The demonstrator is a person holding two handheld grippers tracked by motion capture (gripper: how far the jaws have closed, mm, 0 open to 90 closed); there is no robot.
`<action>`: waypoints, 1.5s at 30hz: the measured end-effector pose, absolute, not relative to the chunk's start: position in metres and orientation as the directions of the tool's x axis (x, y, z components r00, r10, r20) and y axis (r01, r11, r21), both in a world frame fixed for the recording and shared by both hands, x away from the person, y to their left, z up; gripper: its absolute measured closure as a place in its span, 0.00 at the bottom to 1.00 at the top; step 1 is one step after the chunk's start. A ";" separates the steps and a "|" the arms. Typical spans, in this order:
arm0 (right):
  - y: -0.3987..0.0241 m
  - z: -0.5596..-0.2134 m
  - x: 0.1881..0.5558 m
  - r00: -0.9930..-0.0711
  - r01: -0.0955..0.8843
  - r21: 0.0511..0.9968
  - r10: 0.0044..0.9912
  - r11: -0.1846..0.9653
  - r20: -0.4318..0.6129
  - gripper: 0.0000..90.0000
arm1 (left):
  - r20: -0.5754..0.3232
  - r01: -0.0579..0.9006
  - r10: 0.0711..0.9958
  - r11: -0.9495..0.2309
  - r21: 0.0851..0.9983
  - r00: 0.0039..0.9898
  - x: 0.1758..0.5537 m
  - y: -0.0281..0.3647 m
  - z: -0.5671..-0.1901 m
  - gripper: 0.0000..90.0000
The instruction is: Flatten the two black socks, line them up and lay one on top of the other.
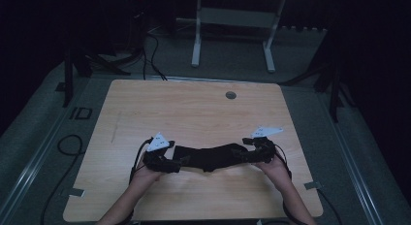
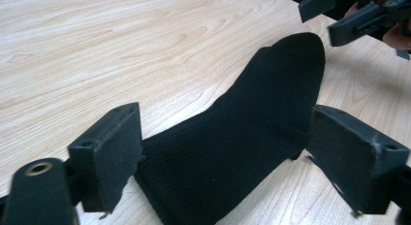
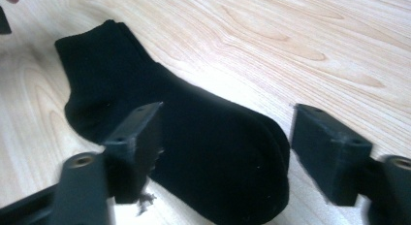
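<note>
Broadly, the wooden table (image 1: 194, 108) carries 1 black sock (image 1: 208, 156) stretched flat near the person's edge, cuff toward the left gripper (image 1: 178, 162) and toe toward the right gripper (image 1: 242, 155). Each gripper sits at 1 end of the sock, and both sets of jaws stand wide apart, clamped on nothing. In the left gripper view the cuff end of the sock (image 2: 232, 137) lies on the wood between the 2 black jaws, its edges close to both pads (whether it brushes the right one I cannot tell). In the right gripper view the toe (image 3: 228, 157) lies between and below the jaws, clear of the pads. Both forearms come in from the bottom of the high view, the grippers angled inward at each other. The left gripper view also catches the right gripper (image 2: 334, 16) beyond the toe.
</note>
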State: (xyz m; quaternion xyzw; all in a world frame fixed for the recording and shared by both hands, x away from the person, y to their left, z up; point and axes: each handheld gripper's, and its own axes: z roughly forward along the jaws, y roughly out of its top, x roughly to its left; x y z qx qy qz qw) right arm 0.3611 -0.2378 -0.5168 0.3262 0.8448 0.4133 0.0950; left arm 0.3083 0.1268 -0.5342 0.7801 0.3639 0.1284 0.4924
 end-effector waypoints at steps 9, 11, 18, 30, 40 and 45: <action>-0.241 -0.520 0.358 -0.772 0.435 0.780 0.632 0.450 0.066 0.15 | -0.116 0.426 0.723 -0.263 0.866 0.682 0.303 0.137 -0.538 0.08; -0.243 -0.522 0.358 -0.768 0.425 0.790 0.638 0.442 0.056 0.15 | -0.112 0.427 0.723 -0.269 0.863 0.681 0.301 0.139 -0.538 0.08; -0.254 -0.524 0.358 -0.738 0.435 0.790 0.673 0.432 0.038 0.15 | -0.094 0.415 0.738 -0.264 0.871 0.668 0.294 0.149 -0.541 0.08; -0.281 -0.531 0.354 -0.702 0.457 0.771 0.712 0.443 0.007 0.15 | -0.102 0.432 0.762 -0.247 0.868 0.639 0.282 0.177 -0.548 0.09; -0.306 -0.540 0.346 -0.664 0.488 0.760 0.748 0.430 0.003 0.15 | -0.119 0.462 0.787 -0.225 0.858 0.605 0.266 0.201 -0.555 0.09; -0.318 -0.546 0.342 -0.645 0.507 0.752 0.765 0.422 0.006 0.15 | -0.112 0.467 0.798 -0.226 0.855 0.592 0.255 0.209 -0.561 0.09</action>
